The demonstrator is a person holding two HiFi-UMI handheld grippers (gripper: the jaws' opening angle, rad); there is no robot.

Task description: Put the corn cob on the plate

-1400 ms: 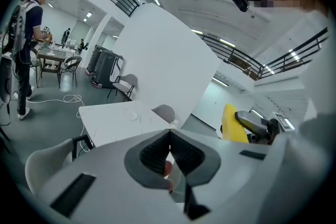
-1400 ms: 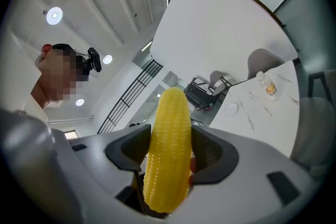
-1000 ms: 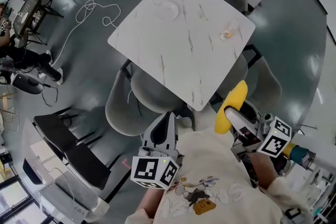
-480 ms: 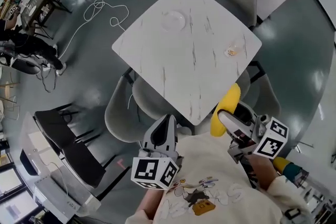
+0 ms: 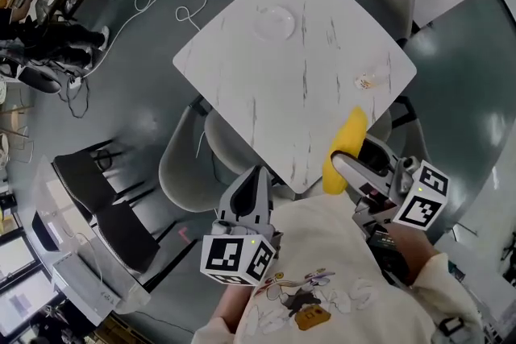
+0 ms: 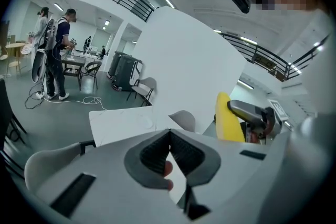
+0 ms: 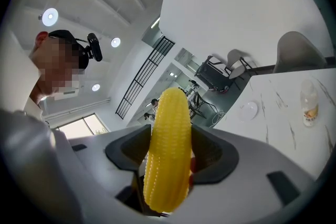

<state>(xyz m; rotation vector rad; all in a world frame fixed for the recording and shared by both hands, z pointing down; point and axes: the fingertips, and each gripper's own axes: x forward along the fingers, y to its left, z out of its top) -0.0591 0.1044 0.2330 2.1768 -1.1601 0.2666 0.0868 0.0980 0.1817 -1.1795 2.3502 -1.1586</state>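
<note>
Right gripper [image 5: 348,167] fingers clamped on the corn cob [image 7: 169,134]. The cob stands upright, most of it poking out past the fingers. Left gripper [image 6: 169,136] fingers are pressed together with nothing between them.

The cob is well short of the plate [image 5: 275,22], off the counter's [image 5: 266,109] corner opposite the plate.

Risks as I see them:
- The grip sits low on a round cob, so it could pivot or slip during the long reach.
- Let go tilted, it may roll off the shallow clear plate.
- The small bottle [image 5: 367,81], well right of the plate, could get clipped.

Left gripper [image 5: 258,177] near the torso, jaws together (tips touching), right gripper [image 5: 353,170] clamping corn cob [image 7: 168,155]
</note>
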